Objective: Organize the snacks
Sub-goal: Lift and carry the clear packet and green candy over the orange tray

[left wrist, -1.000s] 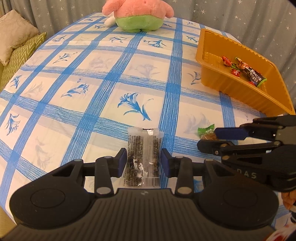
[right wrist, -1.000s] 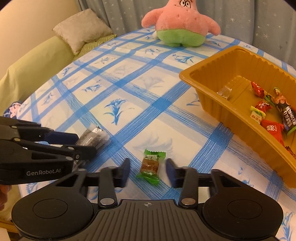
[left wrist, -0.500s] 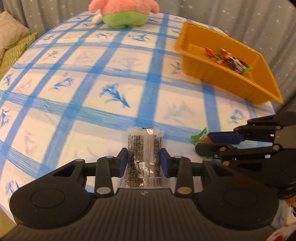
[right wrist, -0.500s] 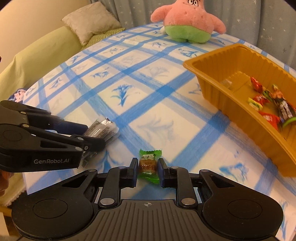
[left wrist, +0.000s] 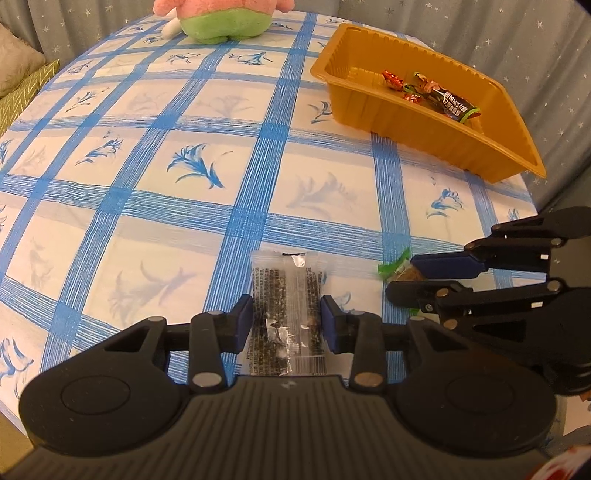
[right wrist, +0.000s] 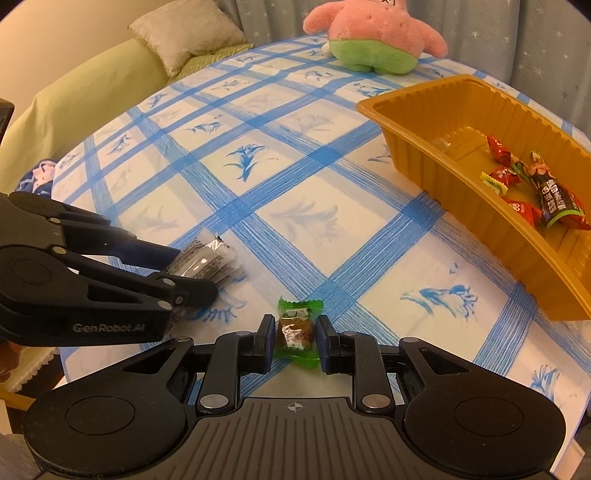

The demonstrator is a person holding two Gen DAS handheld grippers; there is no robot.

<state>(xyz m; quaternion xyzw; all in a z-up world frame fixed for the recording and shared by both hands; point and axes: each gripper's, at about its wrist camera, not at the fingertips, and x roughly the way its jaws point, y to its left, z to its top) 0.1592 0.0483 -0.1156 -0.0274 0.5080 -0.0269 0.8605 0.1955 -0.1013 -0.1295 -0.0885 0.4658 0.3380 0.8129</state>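
My left gripper point(left wrist: 287, 323) is shut on a clear packet of dark snack point(left wrist: 286, 306) and holds it above the tablecloth; the packet also shows in the right wrist view point(right wrist: 207, 260). My right gripper point(right wrist: 295, 338) is shut on a green-wrapped candy point(right wrist: 296, 332), which also shows in the left wrist view point(left wrist: 397, 267) between its fingers. An orange tray point(left wrist: 491, 147) at the far right holds several wrapped snacks point(right wrist: 532, 188). The tray's rim also shows in the right wrist view point(right wrist: 424, 92).
A pink and green plush toy point(right wrist: 373, 40) sits at the far edge of the round table with the blue checked cloth point(left wrist: 184, 166). A green sofa with cushions point(right wrist: 184, 33) stands to the left. Grey curtains hang behind.
Both grippers closed on their snacks and lifted them off the cloth. Both have moved forward and right, toward the orange tray.
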